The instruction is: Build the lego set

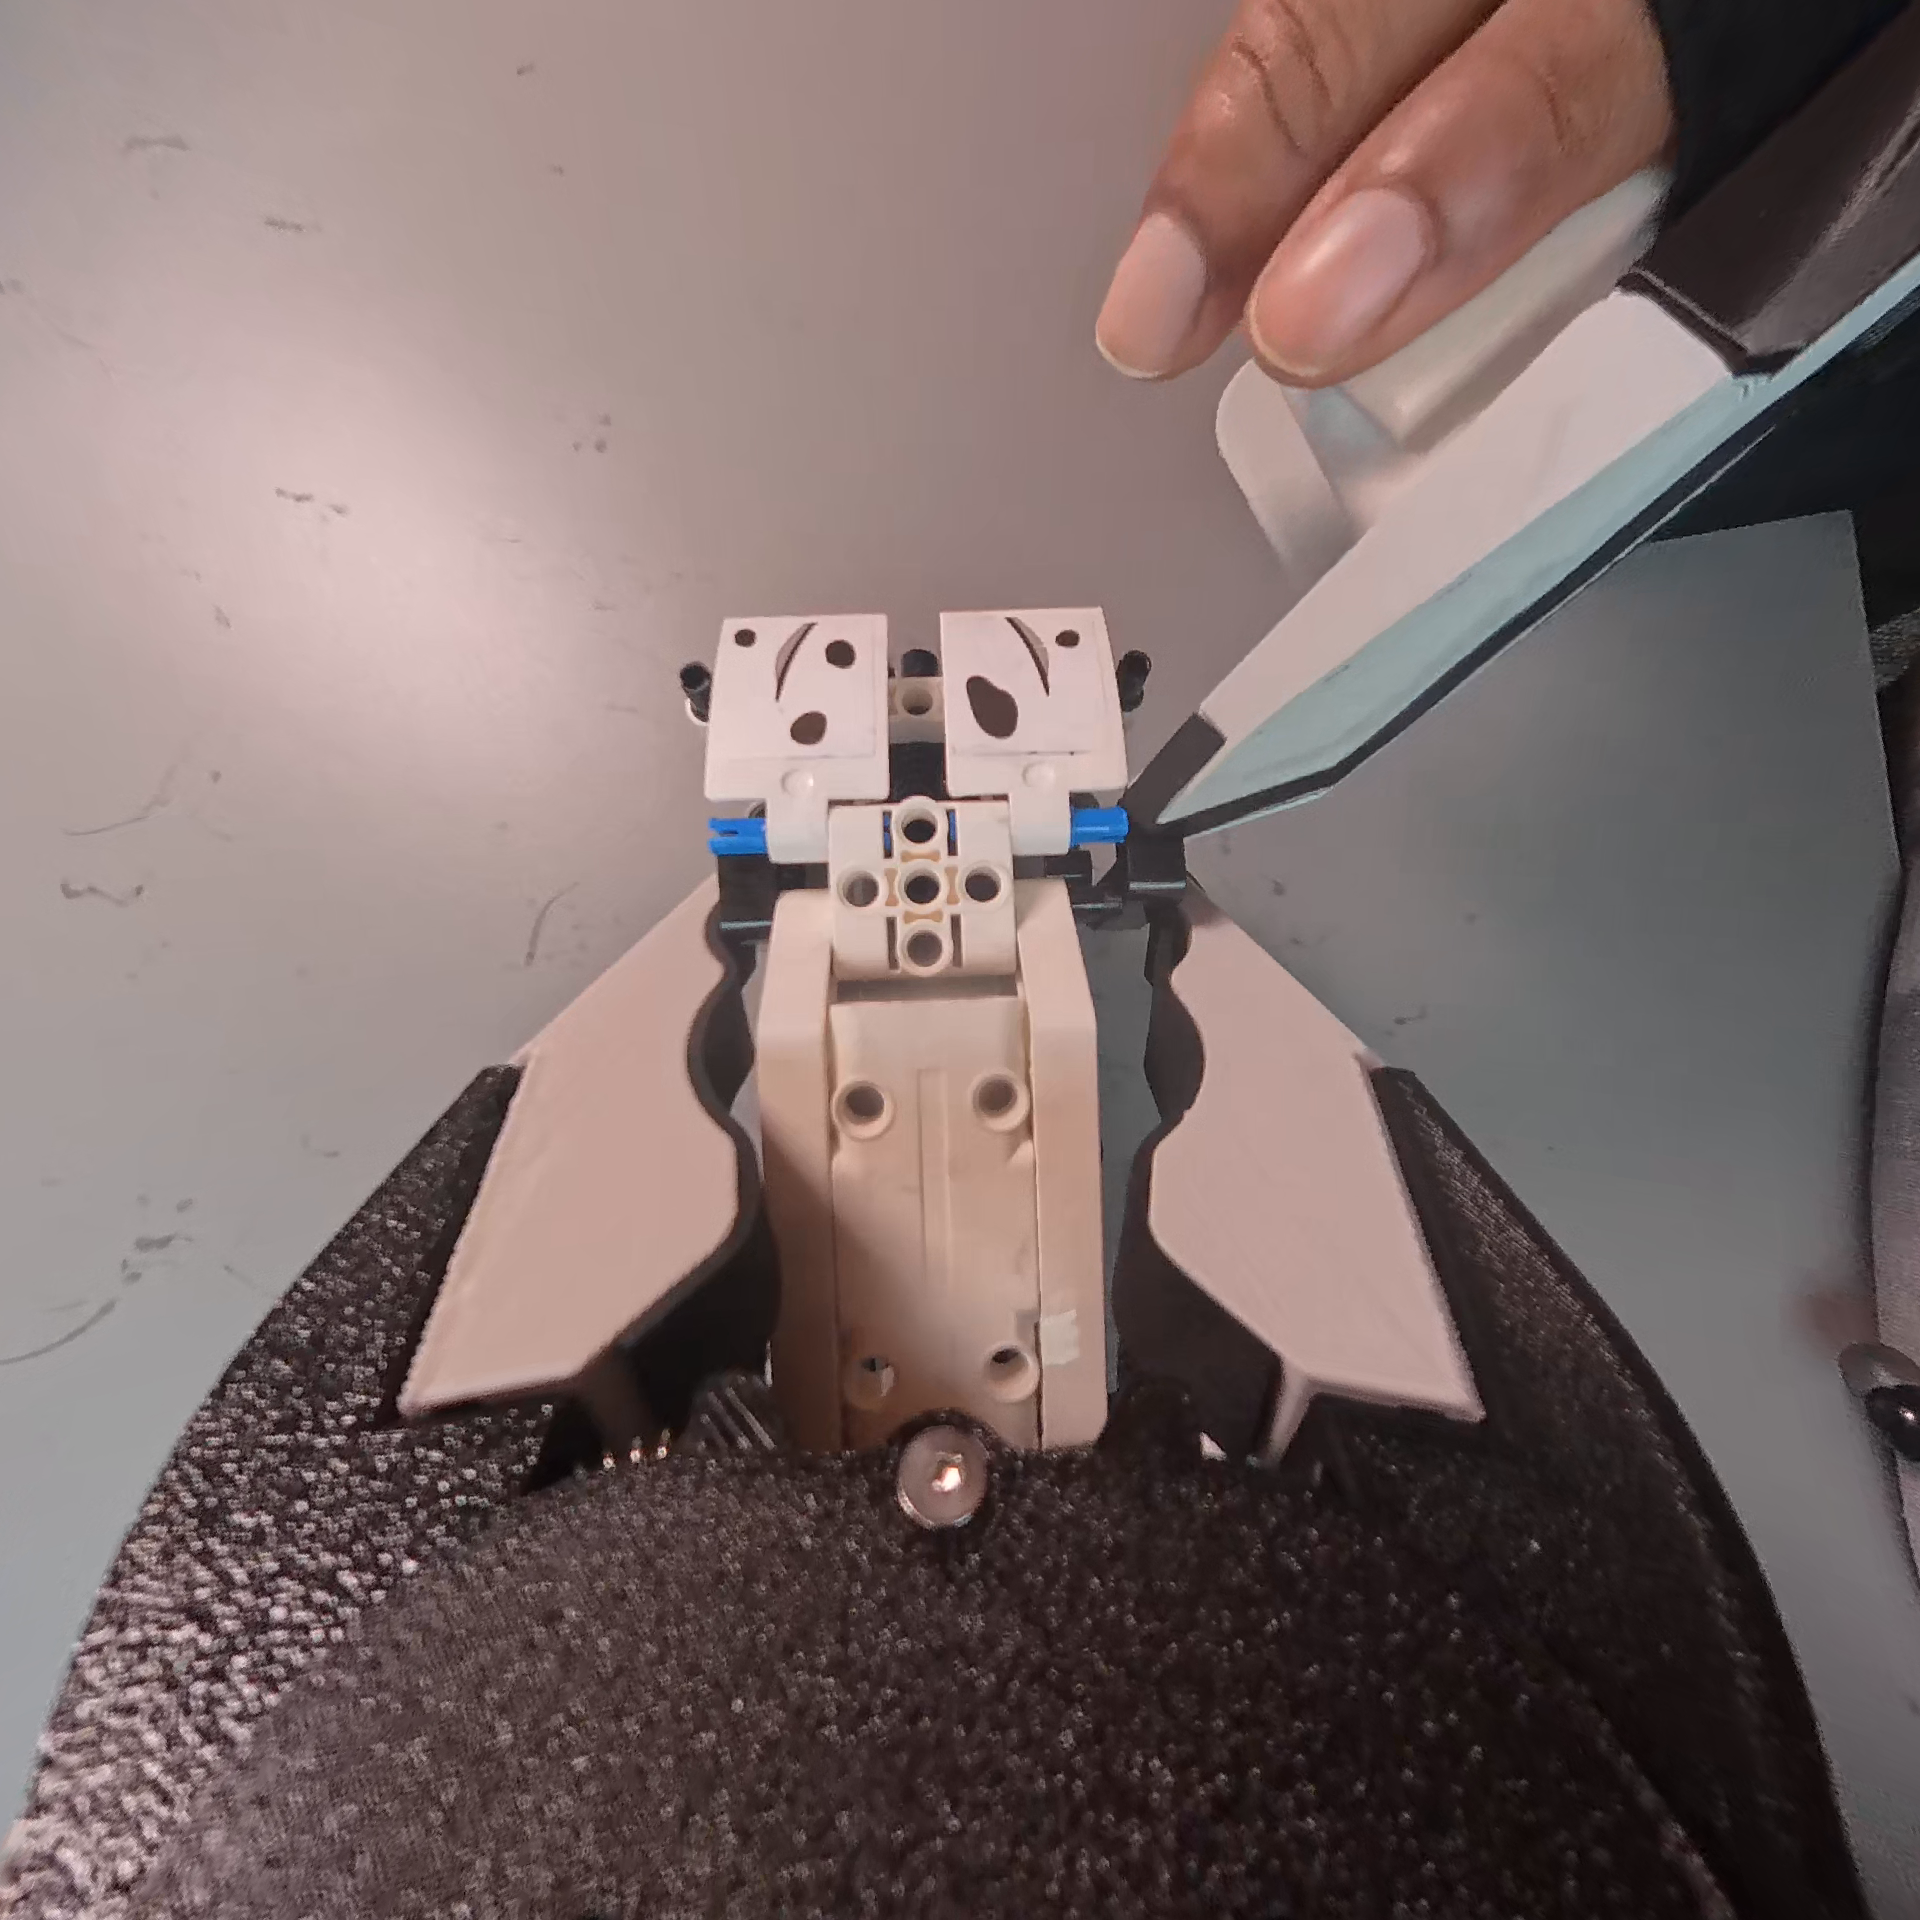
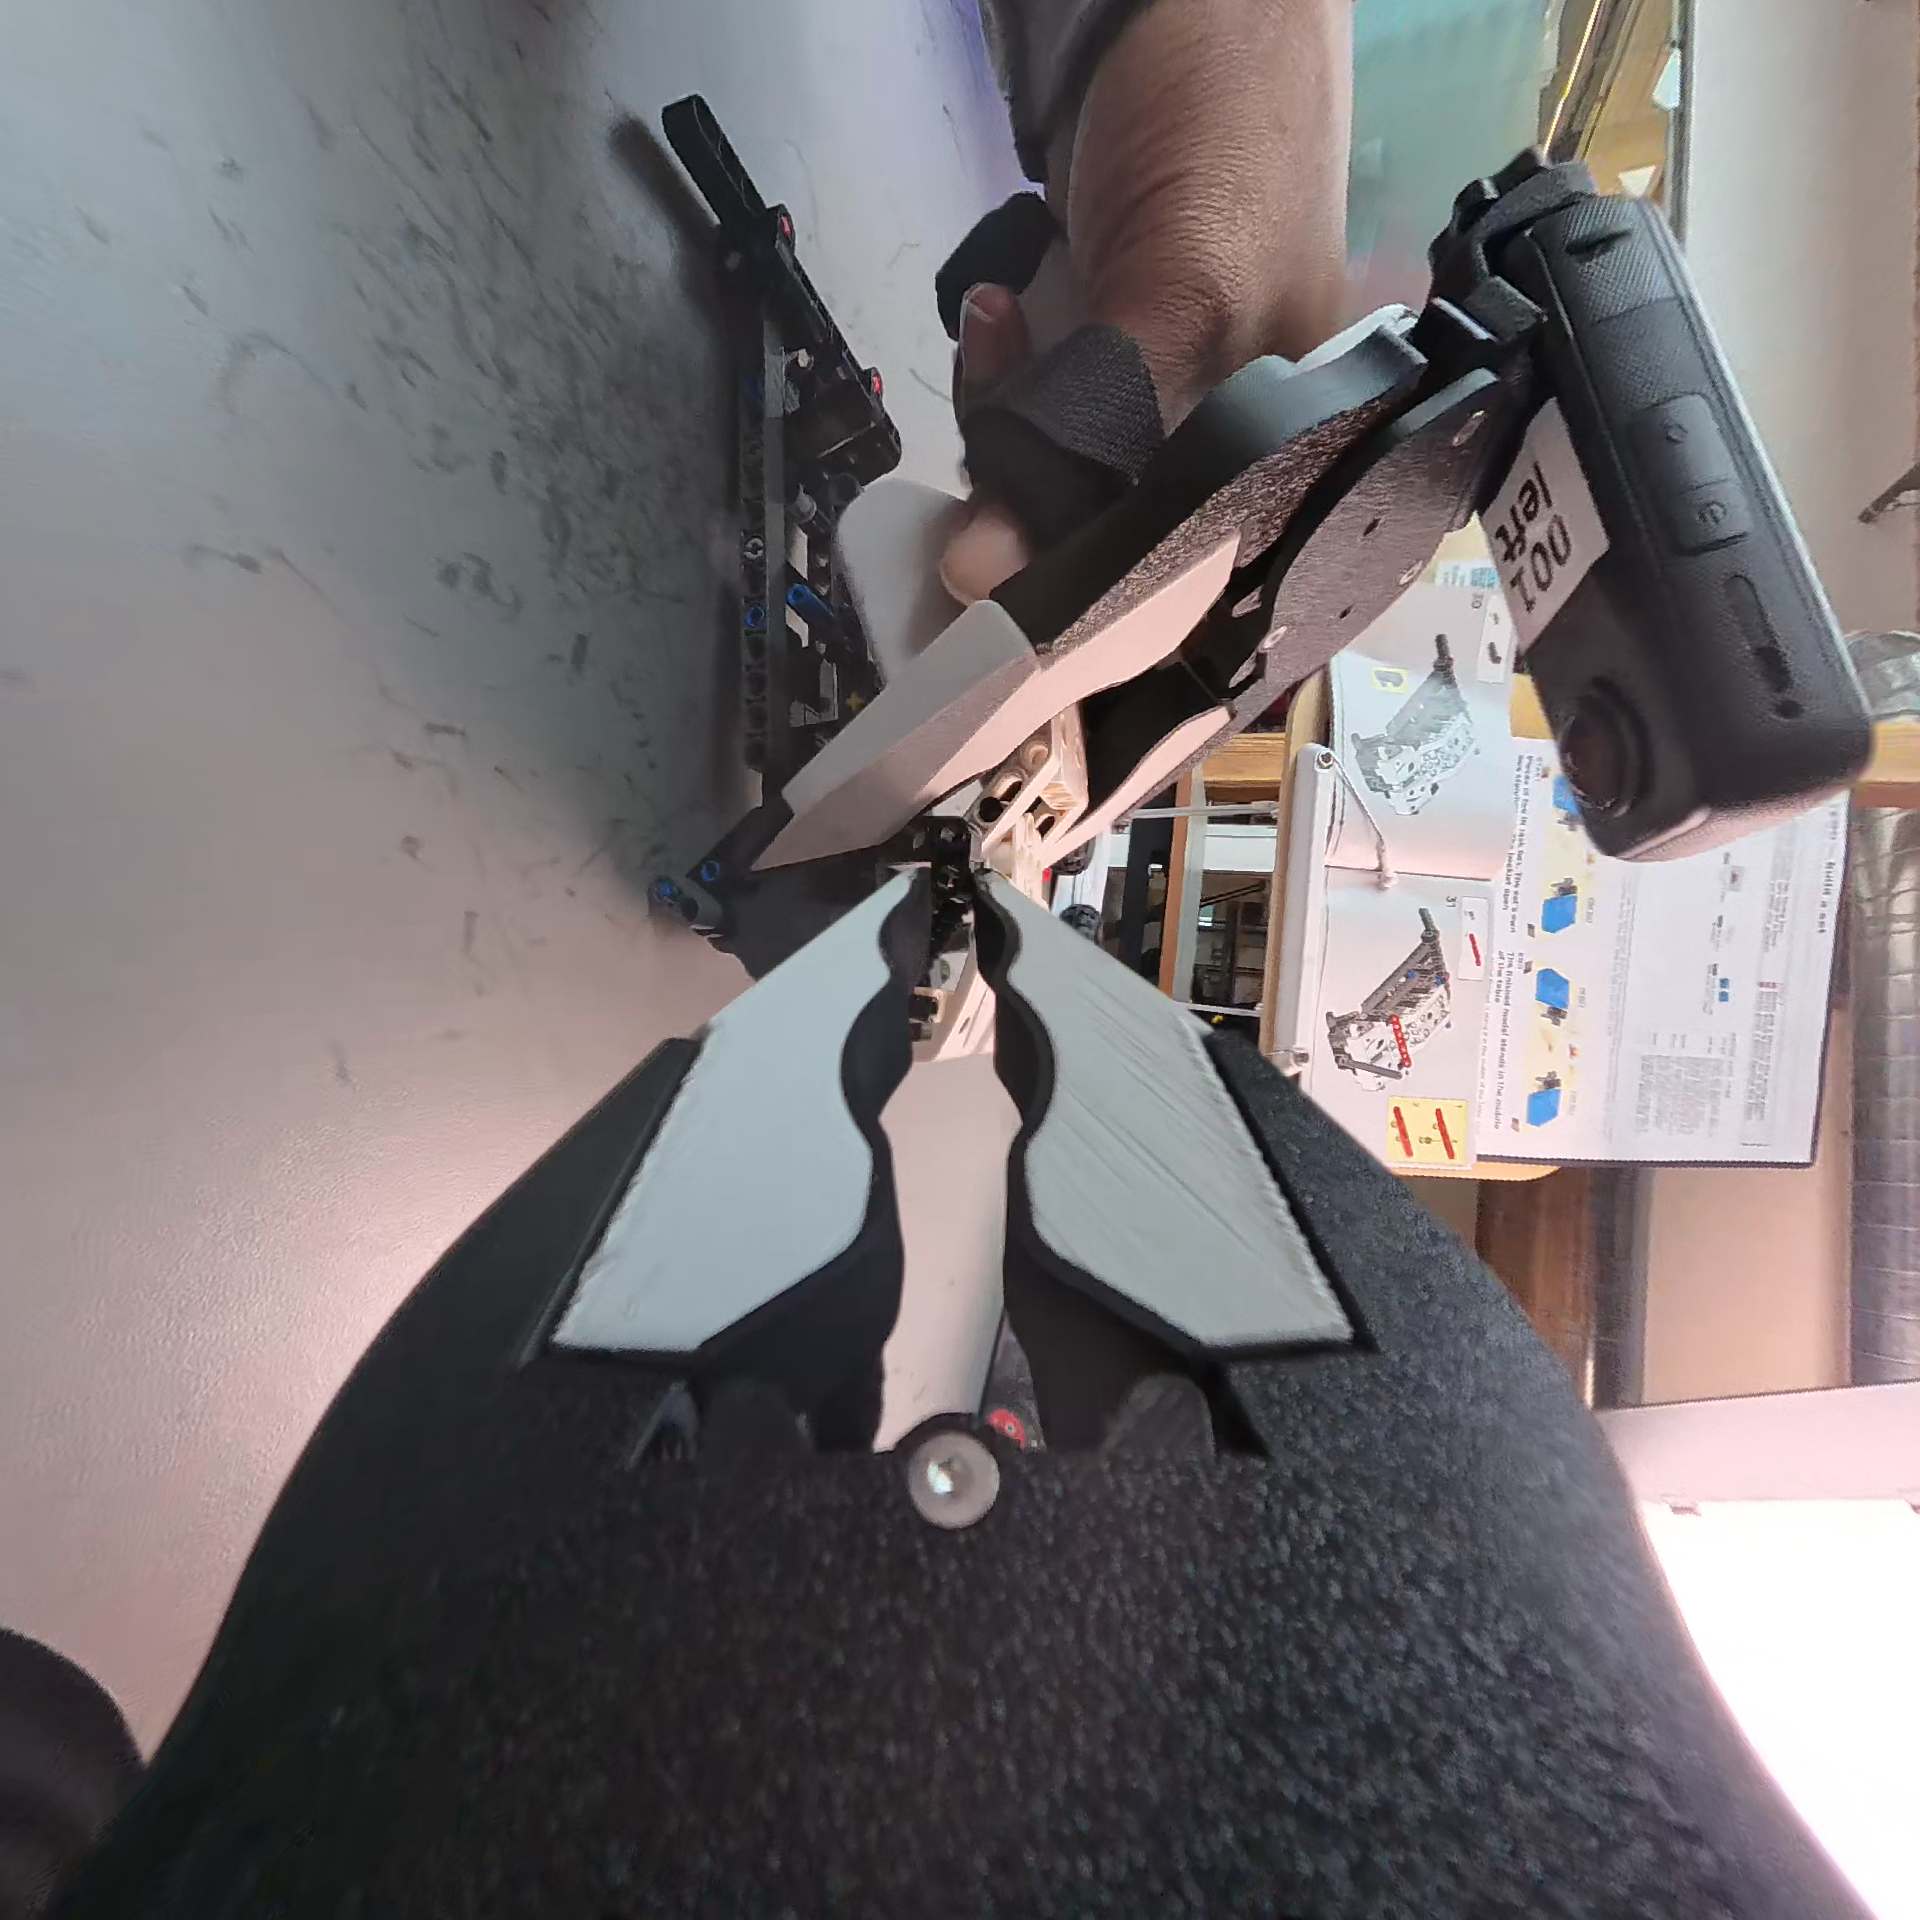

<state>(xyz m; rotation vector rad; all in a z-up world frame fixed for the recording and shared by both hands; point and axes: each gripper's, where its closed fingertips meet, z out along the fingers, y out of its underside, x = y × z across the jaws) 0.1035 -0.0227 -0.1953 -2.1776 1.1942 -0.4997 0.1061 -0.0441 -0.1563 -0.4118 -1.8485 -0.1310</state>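
The left tool [image 1: 925, 935] pinches the white lego assembly [image 1: 925, 1039] above the counter [image 1: 312, 520], keeping it steady. The right tool [image 2: 951, 883] closes on a small black piece [image 2: 948, 868] at its side, probably to attach it.

My white lego assembly [image 1: 925, 1091] is showing smooth, glossy plastic, with matt printed panels on top. The tabletop [image 1: 364, 520] is looking matt grey and scuffed. My mount [image 1: 935, 1662] is showing rough, grainy black plastic around a shiny metal screw [image 1: 938, 1480]. The instruction pages [image 2: 1558, 987] are looking like paper.
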